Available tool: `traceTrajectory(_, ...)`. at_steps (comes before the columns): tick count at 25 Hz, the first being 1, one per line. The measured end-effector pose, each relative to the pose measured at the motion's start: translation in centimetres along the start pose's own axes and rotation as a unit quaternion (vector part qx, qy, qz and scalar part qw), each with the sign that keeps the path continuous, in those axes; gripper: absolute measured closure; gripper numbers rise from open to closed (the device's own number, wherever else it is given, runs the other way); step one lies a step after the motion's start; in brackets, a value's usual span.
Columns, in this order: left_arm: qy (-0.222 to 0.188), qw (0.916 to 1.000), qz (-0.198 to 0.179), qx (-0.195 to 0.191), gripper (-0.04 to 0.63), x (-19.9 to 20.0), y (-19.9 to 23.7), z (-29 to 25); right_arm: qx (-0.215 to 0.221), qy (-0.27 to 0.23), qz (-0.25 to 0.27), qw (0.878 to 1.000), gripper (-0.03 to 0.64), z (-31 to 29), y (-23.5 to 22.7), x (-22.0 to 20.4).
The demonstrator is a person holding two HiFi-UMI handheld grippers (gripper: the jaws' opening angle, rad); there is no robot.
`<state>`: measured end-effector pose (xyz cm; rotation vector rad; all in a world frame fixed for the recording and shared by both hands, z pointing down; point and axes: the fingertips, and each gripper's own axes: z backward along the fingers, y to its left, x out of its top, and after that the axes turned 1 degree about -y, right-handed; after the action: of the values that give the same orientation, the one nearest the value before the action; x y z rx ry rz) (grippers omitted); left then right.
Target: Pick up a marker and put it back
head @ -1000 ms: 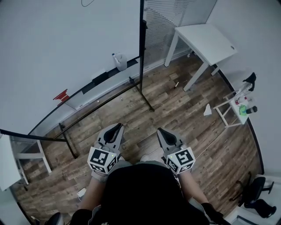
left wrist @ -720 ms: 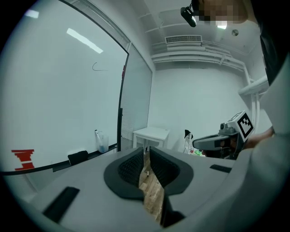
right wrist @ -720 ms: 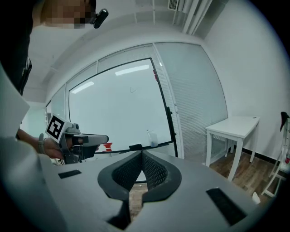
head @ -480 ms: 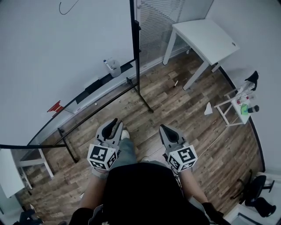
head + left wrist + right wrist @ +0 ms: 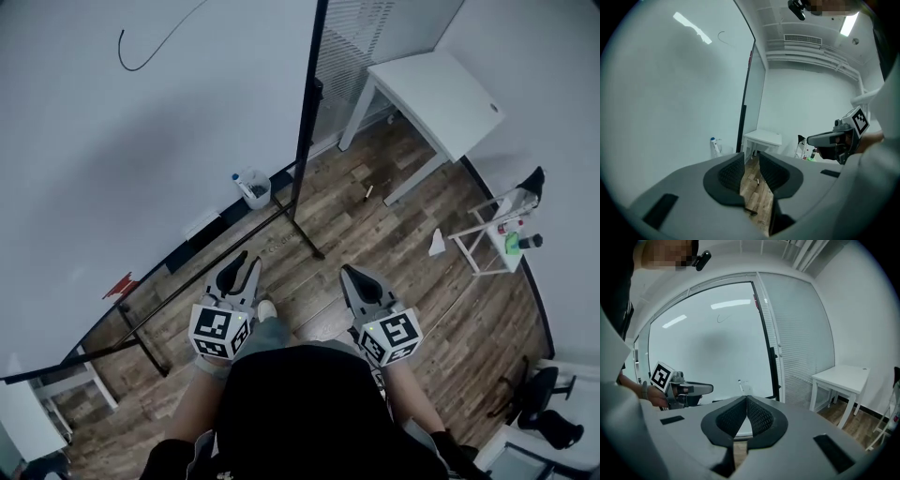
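Nearest the person's body, the left gripper sits in front of the torso with its jaws opening. A clear gap shows between the ribbed pads, only wooden floor is seen through it, and nothing is held. Beside it, the right gripper has its jaws pressed together on nothing. Just beyond the grippers, the black foot of the whiteboard stand runs across the floor. Farther off, the blue-capped marker stands in a small pale cup on the tray of the whiteboard, well apart from both grippers. Past that, a small dark stick lies on the floor near the white table; what it is cannot be told. The reach ahead looks long, so stepping in could catch the stand's foot and shake the board. The cup looks light, so a sideways pull on the marker may tip it off the tray. If the left jaws close too high, on the cap alone, the cap could come off or the marker could swivel and drop.
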<state>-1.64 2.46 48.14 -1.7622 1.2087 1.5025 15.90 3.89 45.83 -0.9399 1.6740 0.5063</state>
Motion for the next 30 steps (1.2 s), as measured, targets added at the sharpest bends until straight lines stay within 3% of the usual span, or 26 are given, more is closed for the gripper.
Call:
traceTrajectory(7,0.011,0.9999,0.005,-0.003,0.494,-0.1,6.1,-3.7,-0.024,0.011,0.003,1.000,0.588,-5.4,-0.1,1.4)
traceTrajectory(14,0.030,0.9993,0.017,0.015,0.494,-0.6,9.2,-7.7,-0.032,0.018,-0.005,0.999,0.588,-8.2,-2.3,2.1)
traceTrajectory(22,0.050,0.9958,0.040,0.065,0.492,-0.9,11.2,-12.5,0.005,0.030,0.001,1.000,0.588,-11.7,-6.3,3.5)
traceTrajectory(30,0.067,0.9867,0.069,0.131,0.488,-1.6,13.2,-15.7,0.050,0.034,0.012,0.998,0.588,-14.8,-9.9,5.3)
